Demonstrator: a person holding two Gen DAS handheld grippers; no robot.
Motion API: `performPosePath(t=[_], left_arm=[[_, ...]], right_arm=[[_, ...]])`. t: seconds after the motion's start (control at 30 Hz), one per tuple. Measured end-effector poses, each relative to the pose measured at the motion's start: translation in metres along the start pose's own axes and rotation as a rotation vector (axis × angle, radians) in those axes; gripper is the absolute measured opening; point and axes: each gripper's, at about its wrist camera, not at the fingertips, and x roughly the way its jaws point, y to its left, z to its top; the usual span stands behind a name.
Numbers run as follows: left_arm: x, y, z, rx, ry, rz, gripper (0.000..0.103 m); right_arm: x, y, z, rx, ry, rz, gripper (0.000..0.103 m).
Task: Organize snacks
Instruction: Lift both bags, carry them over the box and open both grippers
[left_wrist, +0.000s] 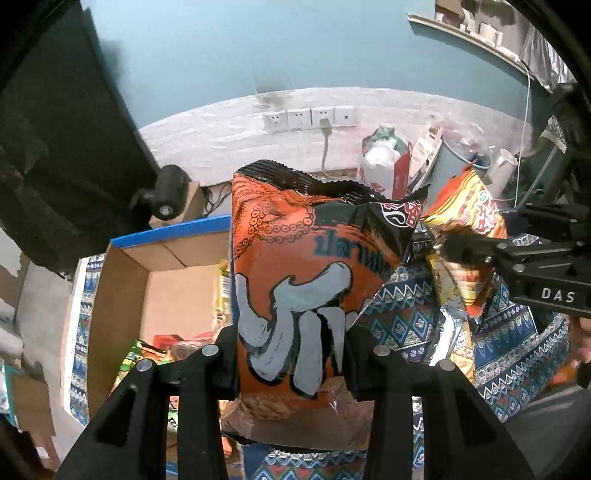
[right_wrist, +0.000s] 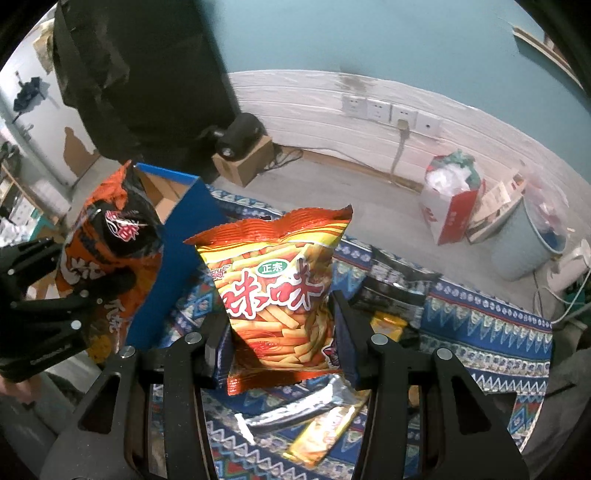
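My left gripper (left_wrist: 291, 354) is shut on an orange and black snack bag (left_wrist: 303, 266) with grey lettering, held upright in the air next to a cardboard box (left_wrist: 122, 295) with a blue rim. The same bag shows at the left of the right wrist view (right_wrist: 107, 251). My right gripper (right_wrist: 280, 339) is shut on a red and yellow bag of fry-shaped snacks (right_wrist: 277, 288), held upright above the patterned blue cloth (right_wrist: 480, 332). That bag and the right gripper show at the right of the left wrist view (left_wrist: 465, 236).
The box holds several snack packs (left_wrist: 162, 347). A silver wrapper (right_wrist: 295, 406), a yellow stick pack (right_wrist: 325, 432) and a dark packet (right_wrist: 395, 288) lie on the cloth. A red and white bag (right_wrist: 450, 199) and a blue bucket (right_wrist: 524, 240) stand by the wall.
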Motion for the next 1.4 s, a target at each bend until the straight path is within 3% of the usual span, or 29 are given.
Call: performPosePath(t=[0.53,1.03,1.4], left_arm=[[-0.012,0.079,-0.011,-0.094,-0.033,0.061,0.041],[0.009,0.165,-0.042,-0.237,0.024,0.094,0.041],[0.027,0.194,-0.056,-0.283,0.084,0.113,0.042]], right_arm=[[0.016,0.057,0.035,-0.050,0.004,0.050,0.046],[0.058,0.136,0.064,-0.129,0.050,0.119,0.046],[0.092,0.185,0.077,-0.165,0.085,0.168,0.046]])
